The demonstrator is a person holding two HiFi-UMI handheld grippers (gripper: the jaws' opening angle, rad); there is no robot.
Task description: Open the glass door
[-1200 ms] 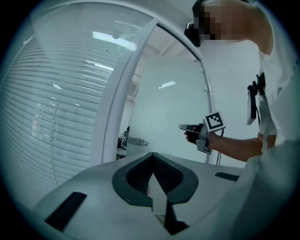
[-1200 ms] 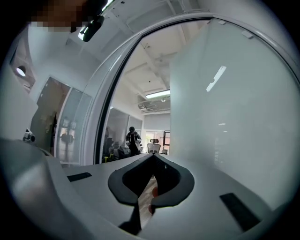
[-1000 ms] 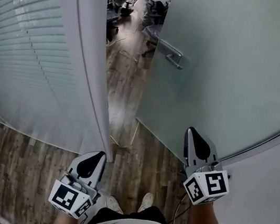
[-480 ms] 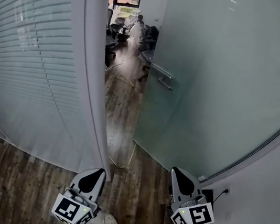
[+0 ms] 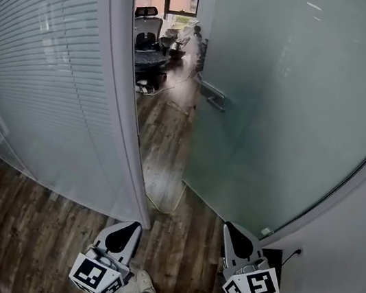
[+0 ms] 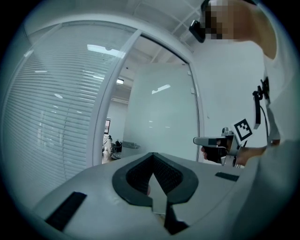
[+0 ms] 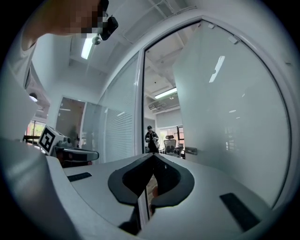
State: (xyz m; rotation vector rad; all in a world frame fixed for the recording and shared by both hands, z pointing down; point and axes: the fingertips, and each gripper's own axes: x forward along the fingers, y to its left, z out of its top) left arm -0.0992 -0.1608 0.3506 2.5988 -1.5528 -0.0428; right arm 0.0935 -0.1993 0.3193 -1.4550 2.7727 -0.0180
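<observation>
Held left claw point(image 5: 132, 226) closed and empty at lower centre, and right claw point(image 5: 231, 230) likewise closed on nothing at lower right. Touched neither to the glass door point(image 5: 294, 105), ajar across the upper right, its handle point(image 5: 213, 96) well above both. Saw a blind-striped partition point(image 5: 40, 84) at left and wooden floor point(image 5: 29, 235) below.

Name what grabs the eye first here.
The big frosted glass door stands ajar at right, showing an office chair through the gap. At the bottom, the left gripper and right gripper hang shut and empty, clear of the door handle.
</observation>
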